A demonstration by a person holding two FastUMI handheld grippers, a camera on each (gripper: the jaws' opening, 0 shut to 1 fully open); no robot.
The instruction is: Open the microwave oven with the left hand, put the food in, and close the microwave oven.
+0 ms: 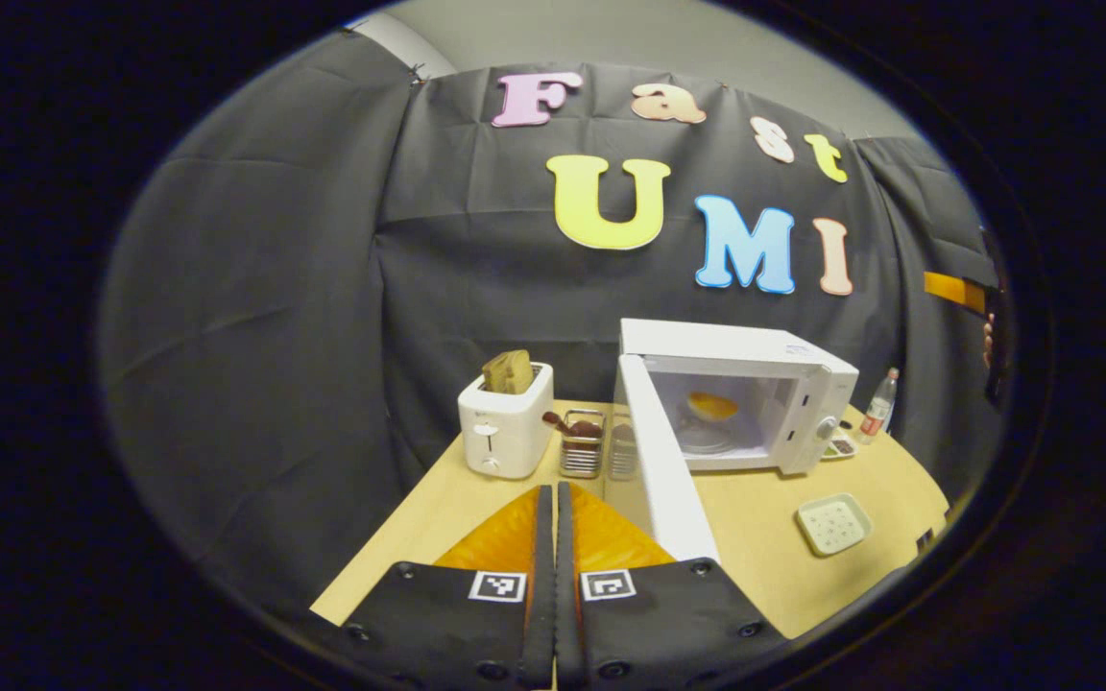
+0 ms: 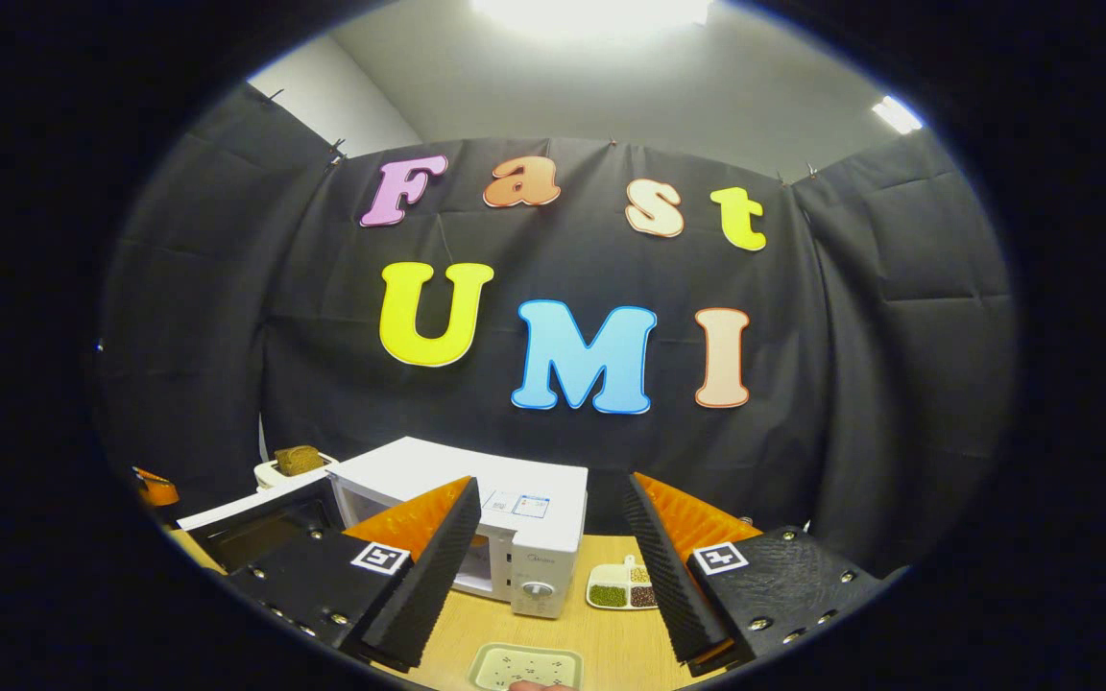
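My left tool (image 1: pixel 554 537) is pinched empty; my right tool (image 2: pixel 547 566) gapes wide; food (image 1: pixel 711 406) sits inside the open microwave (image 1: pixel 755 384).

We found the tray (image 2: pixel 526 667) cut off at the lower edge, and the microwave (image 2: pixel 515 523) partly hidden behind the fingers (image 2: pixel 419 566).

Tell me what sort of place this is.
Probably a staged kitchen corner in a cloth-walled booth: a microwave with its door open, a toaster holding bread, and a small tray on a wooden table.
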